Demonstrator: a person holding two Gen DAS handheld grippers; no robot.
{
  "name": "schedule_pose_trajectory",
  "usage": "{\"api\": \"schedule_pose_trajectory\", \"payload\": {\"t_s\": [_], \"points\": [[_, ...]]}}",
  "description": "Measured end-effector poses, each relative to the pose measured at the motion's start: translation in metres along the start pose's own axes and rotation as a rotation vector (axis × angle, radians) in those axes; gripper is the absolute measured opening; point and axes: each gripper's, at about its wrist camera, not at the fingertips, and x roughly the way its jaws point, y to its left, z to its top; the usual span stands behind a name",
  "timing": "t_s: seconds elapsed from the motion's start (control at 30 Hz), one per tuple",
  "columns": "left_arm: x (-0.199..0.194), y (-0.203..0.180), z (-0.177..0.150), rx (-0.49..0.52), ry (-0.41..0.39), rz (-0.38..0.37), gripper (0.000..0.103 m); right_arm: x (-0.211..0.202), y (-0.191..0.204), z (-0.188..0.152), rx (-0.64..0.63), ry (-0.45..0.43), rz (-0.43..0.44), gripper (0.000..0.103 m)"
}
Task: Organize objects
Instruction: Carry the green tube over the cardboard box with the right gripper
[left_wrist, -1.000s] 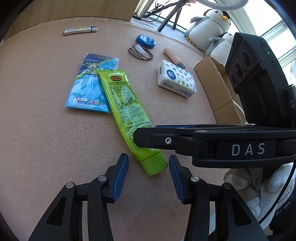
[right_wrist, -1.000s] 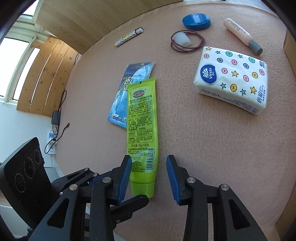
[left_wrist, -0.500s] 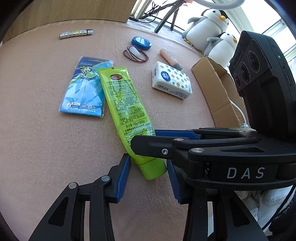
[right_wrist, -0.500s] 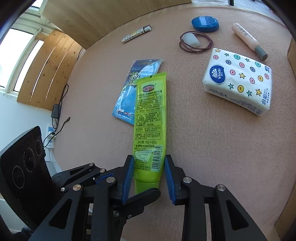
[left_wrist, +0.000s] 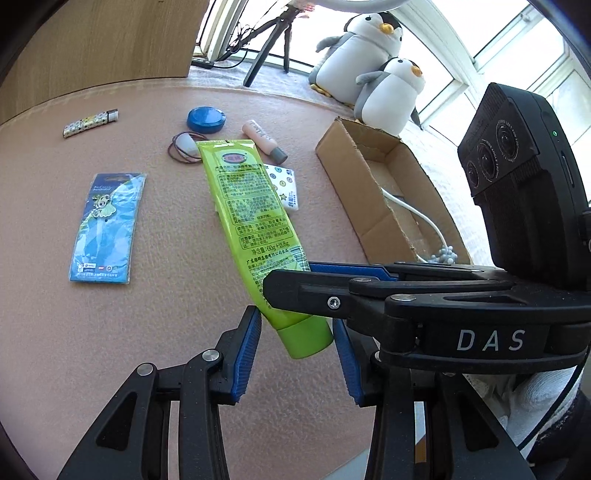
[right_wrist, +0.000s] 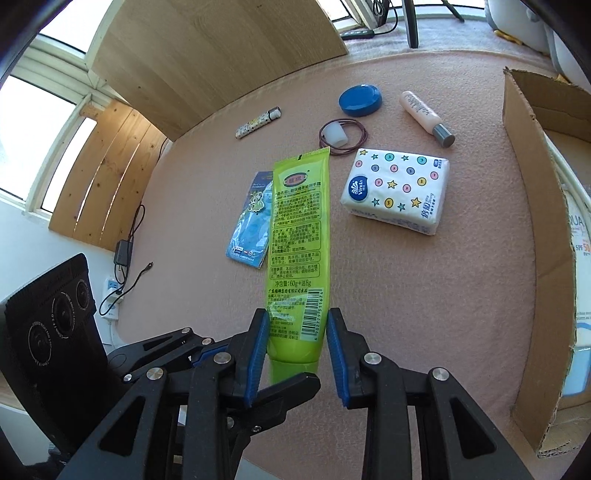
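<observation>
A green tube (left_wrist: 251, 214) hangs tilted above the pink mat, with its cap end low and near me. My right gripper (right_wrist: 297, 339) is shut on its lower body just above the cap, both blue pads pressing its sides. In the left wrist view the right gripper (left_wrist: 291, 280) reaches in from the right across the tube. My left gripper (left_wrist: 297, 354) is closed around the cap, with the pads against it. The tube (right_wrist: 299, 229) partly hides a blue card pack (right_wrist: 251, 221) that lies on the mat behind it.
An open cardboard box (left_wrist: 373, 206) stands at the right with a white cable and beads inside. On the mat lie a tissue pack (right_wrist: 399, 192), a blue round lid (right_wrist: 360, 99), rubber bands (right_wrist: 341, 136), a small pink tube (right_wrist: 424, 114) and a lighter (right_wrist: 258, 122). Plush penguins (left_wrist: 369, 55) sit behind.
The right jaws closed on the tube and the left jaws narrowed around its cap. Both grippers then rose together, lifting the tube off the mat and away from the blue card pack.
</observation>
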Motion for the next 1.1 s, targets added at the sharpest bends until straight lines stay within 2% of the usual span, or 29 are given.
{"api": "schedule_pose_trajectory", "payload": {"t_s": [0.33, 0.63, 0.9, 1.1], "points": [[0.02, -0.071, 0.017, 0.106, 0.004, -0.075, 0.044, -0.067, -0.045, -0.011, 0.082, -0.111, -0.029, 0.029], [0.046, -0.12, 0.028, 0.169, 0.028, -0.123, 0.044, -0.105, -0.087, -0.018, 0.147, -0.174, -0.06, 0.029], [0.071, -0.152, 0.037, 0.219, 0.042, -0.133, 0.044, -0.127, -0.116, -0.024, 0.185, -0.209, -0.091, 0.029], [0.084, -0.173, 0.038, 0.266, 0.047, -0.108, 0.044, -0.138, -0.132, -0.028, 0.204, -0.224, -0.108, 0.029]]}}
